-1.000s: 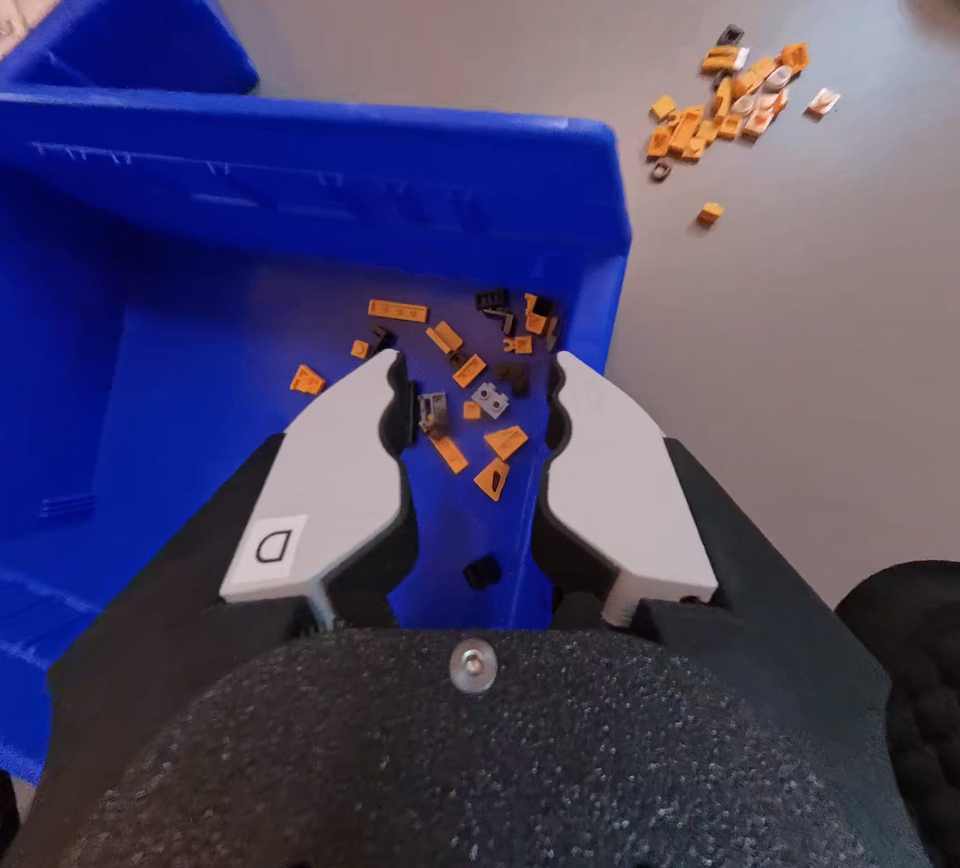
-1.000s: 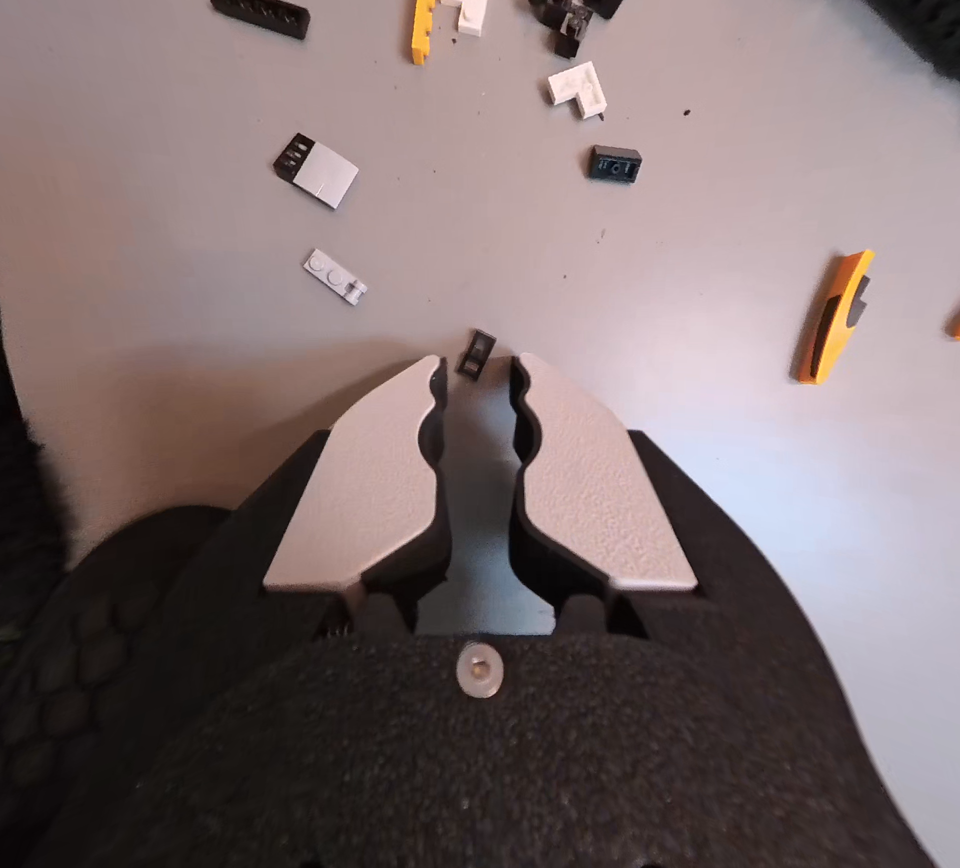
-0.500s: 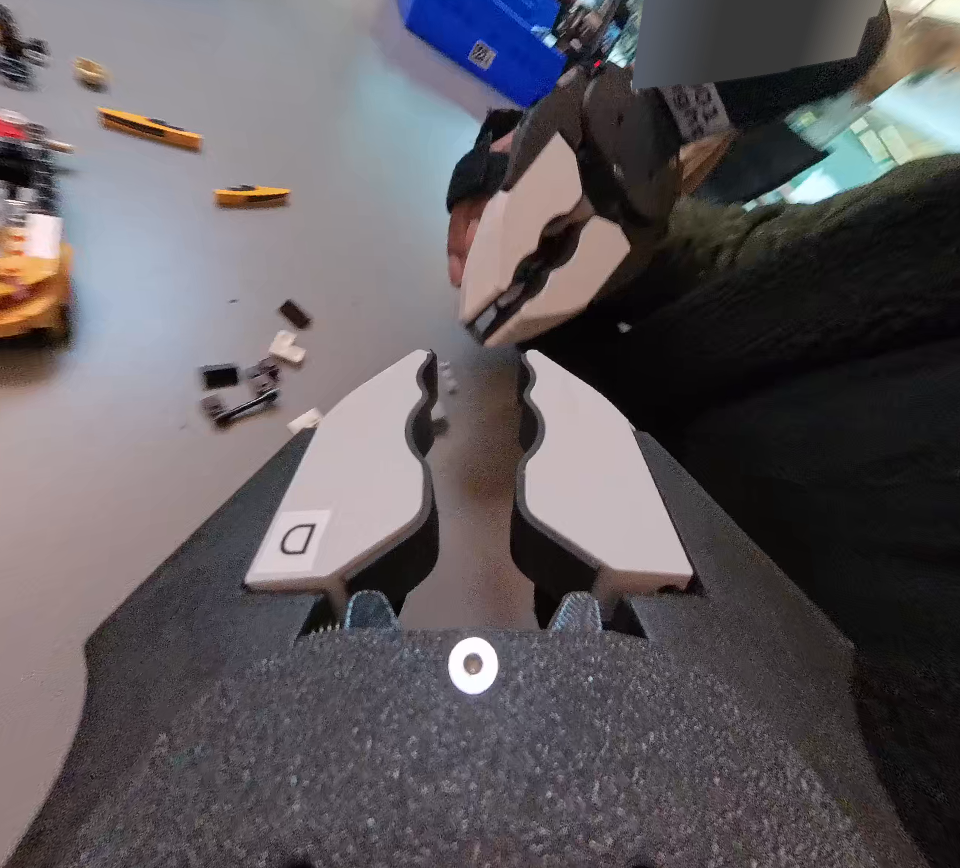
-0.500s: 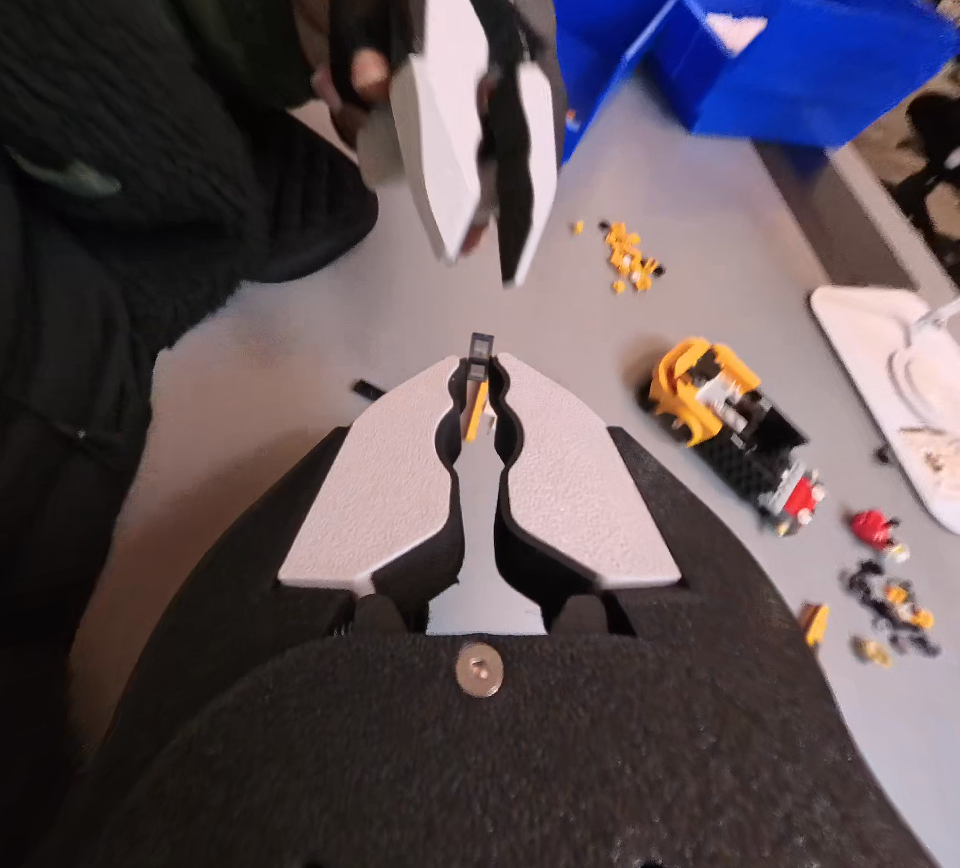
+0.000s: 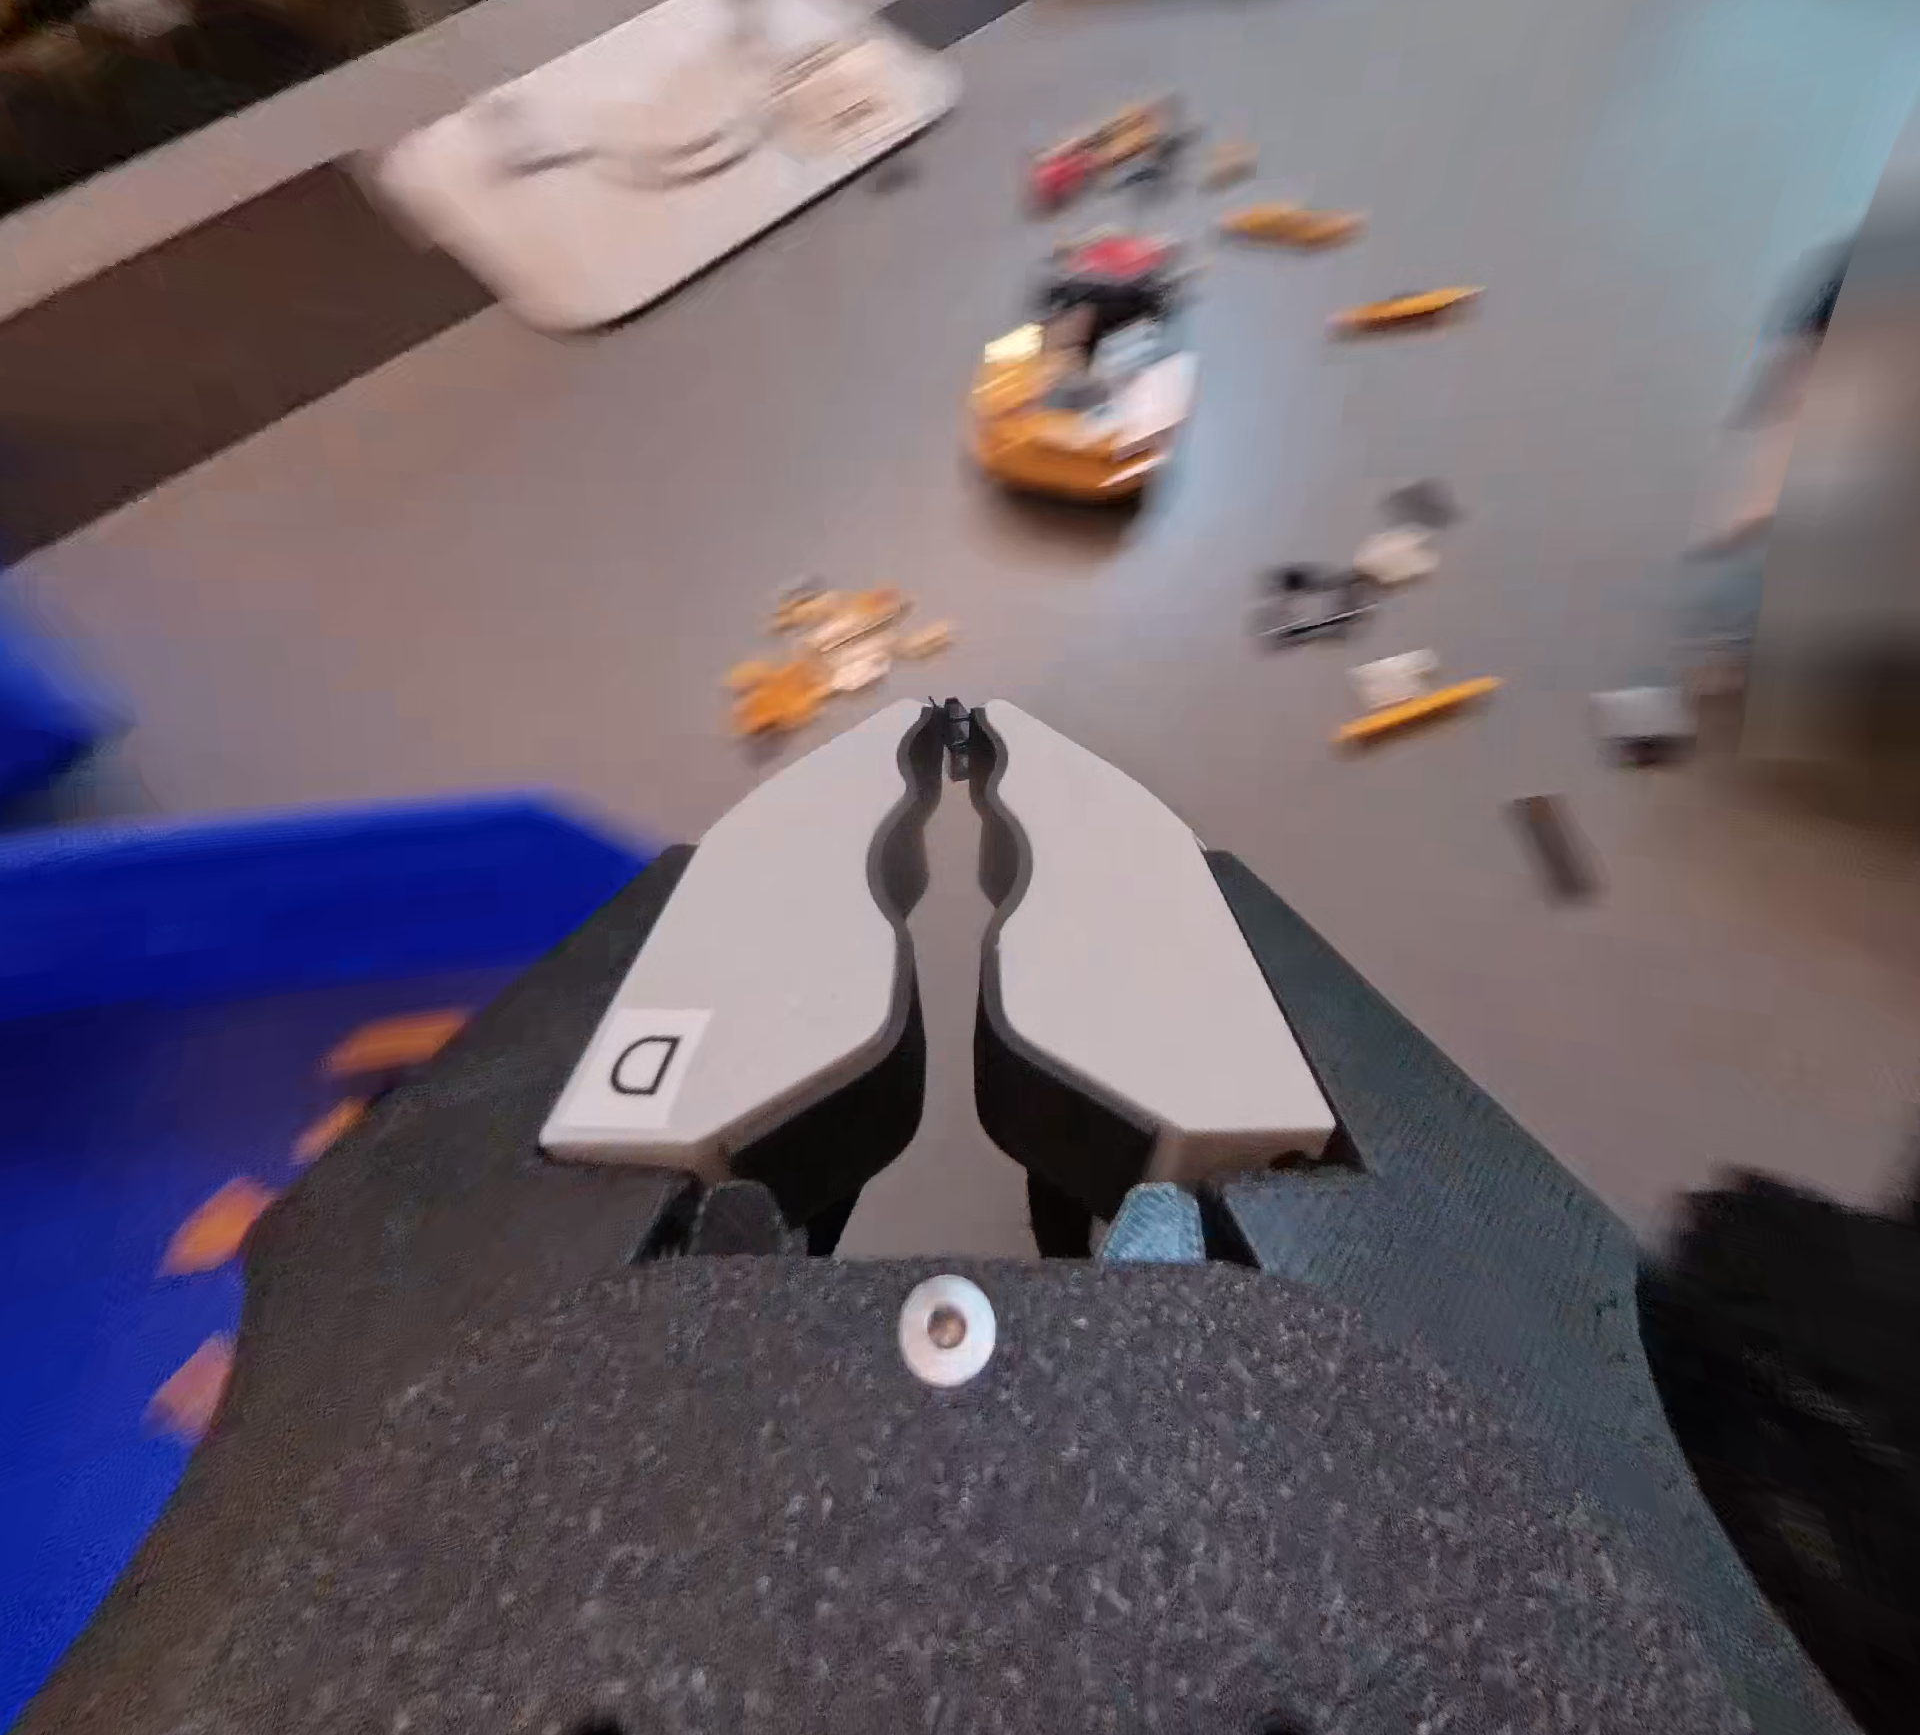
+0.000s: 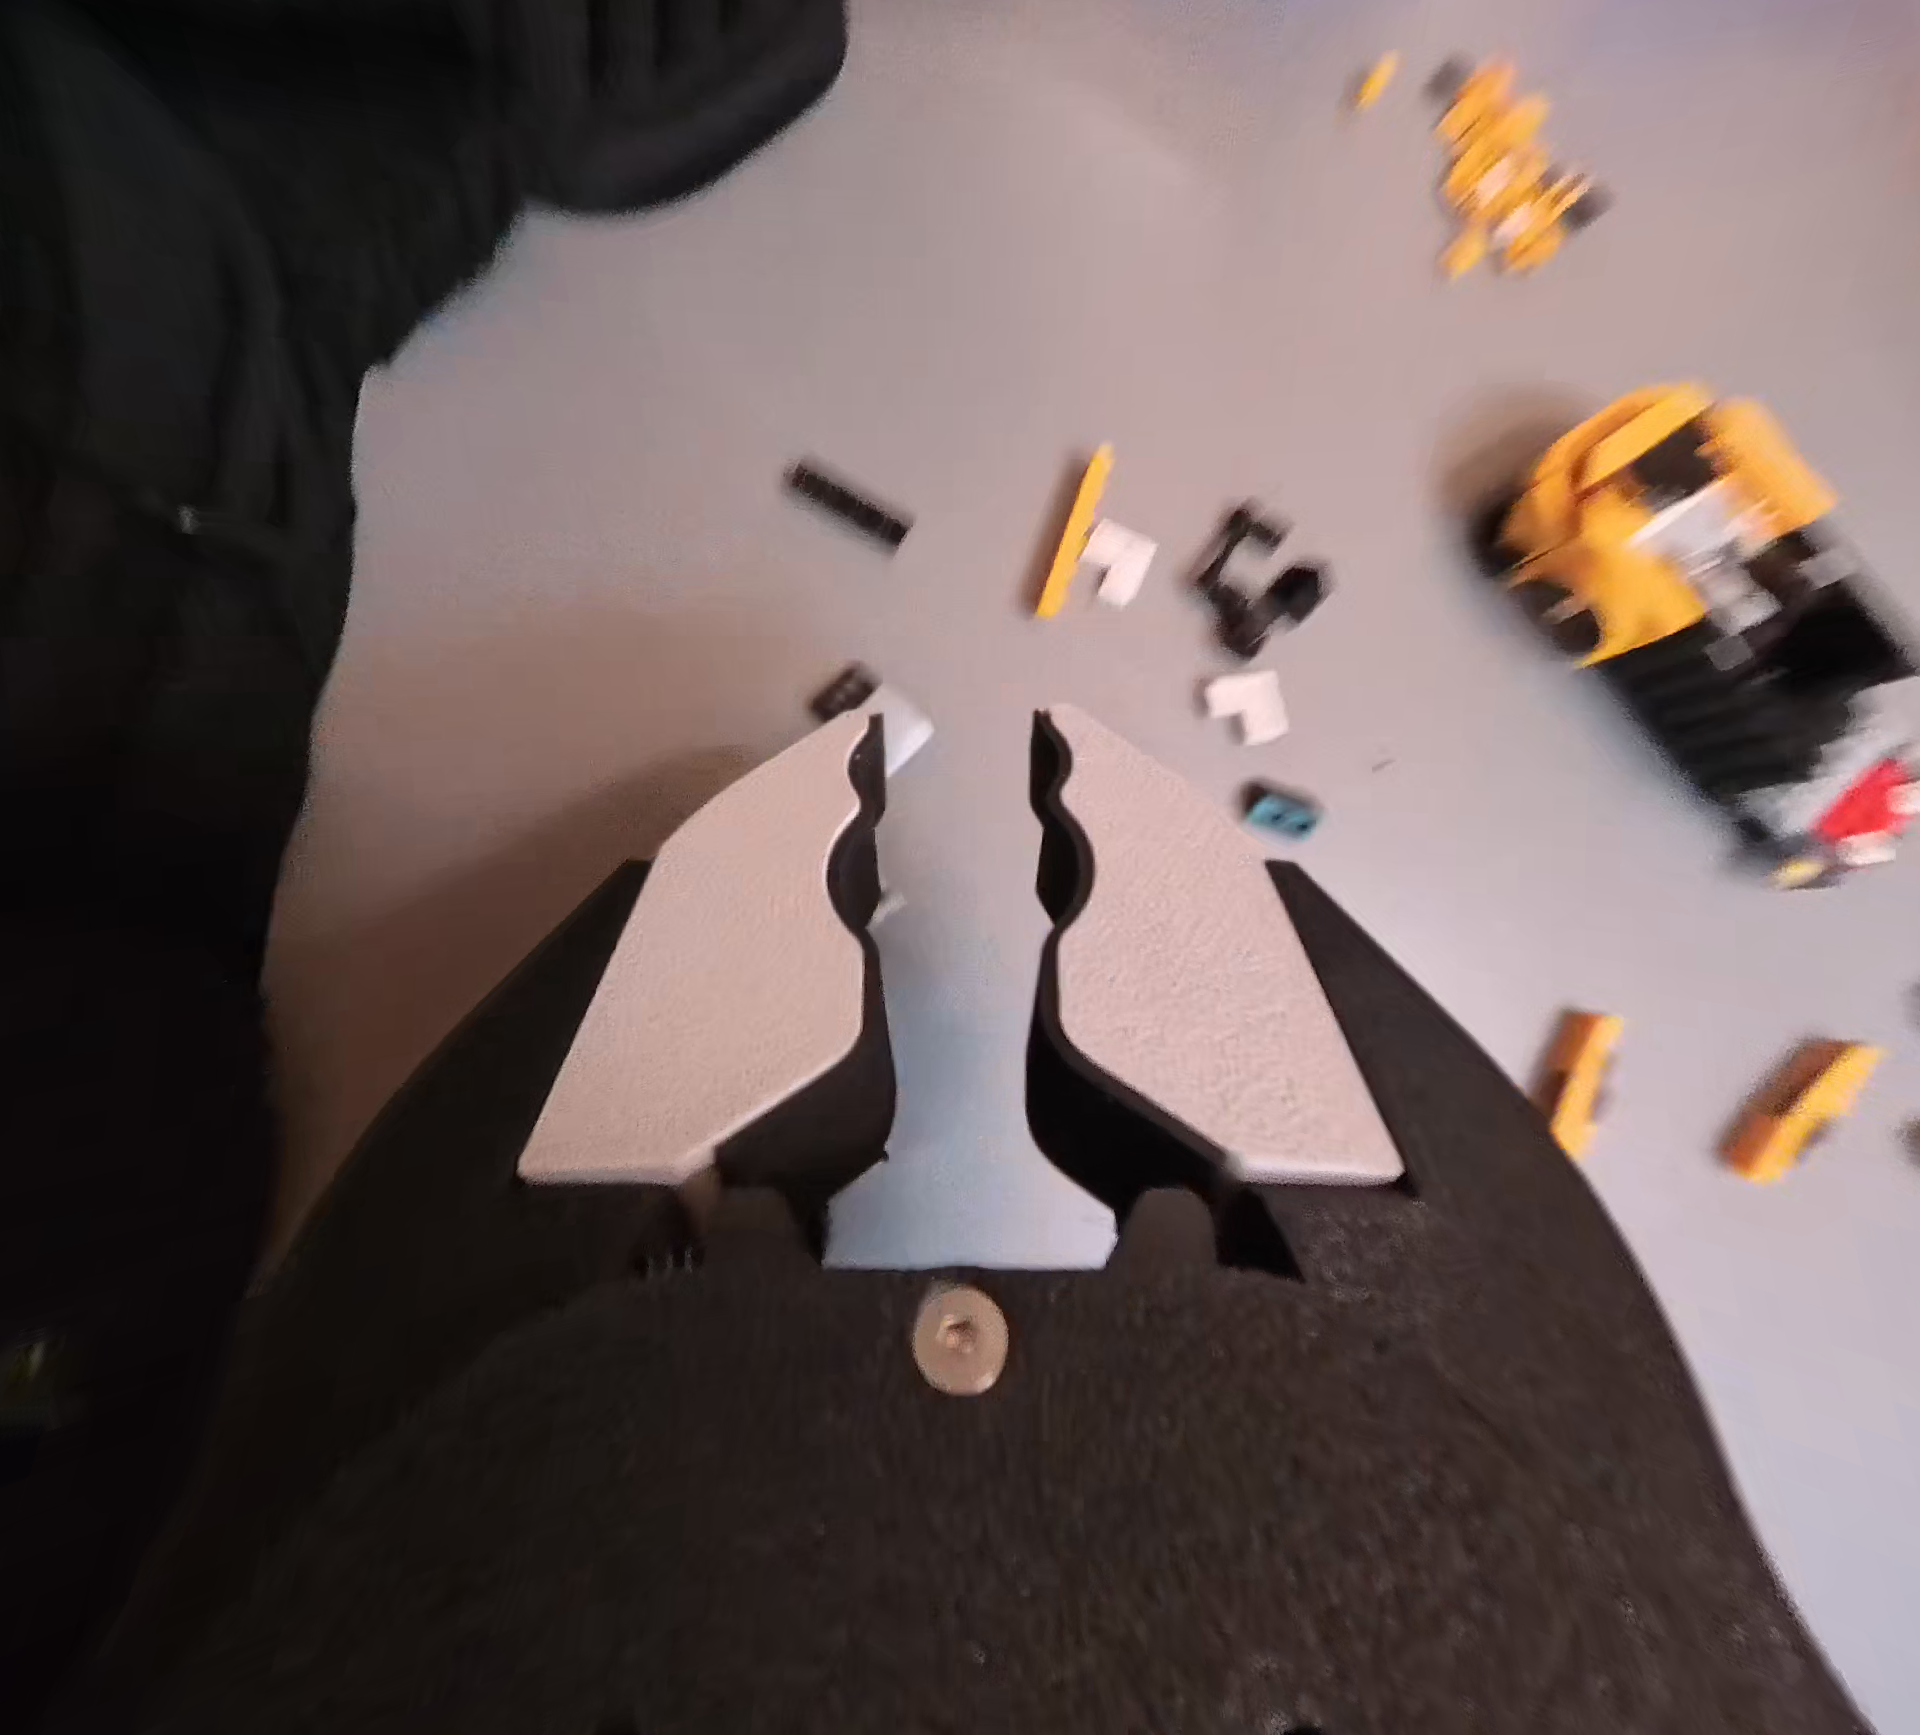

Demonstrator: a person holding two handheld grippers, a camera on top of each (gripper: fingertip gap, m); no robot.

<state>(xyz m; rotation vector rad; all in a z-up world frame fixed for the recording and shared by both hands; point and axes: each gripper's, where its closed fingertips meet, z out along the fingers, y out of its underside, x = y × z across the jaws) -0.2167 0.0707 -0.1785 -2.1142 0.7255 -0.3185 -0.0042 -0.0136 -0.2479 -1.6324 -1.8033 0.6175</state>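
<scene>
The left gripper (image 5: 957,721) is clamped on a tiny black plastic brick piece (image 5: 954,738), light, stiff and easily dropped, held above the grey bench (image 5: 520,542) beside the blue plastic bin (image 5: 260,906). The right gripper (image 6: 956,735) stands apart, holding nothing, over scattered pieces near the bench's front edge.

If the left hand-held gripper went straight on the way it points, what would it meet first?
Probably the heap of small orange pieces on the grey table, just ahead and slightly left of the left hand-held gripper; blur leaves depth unclear.
</scene>
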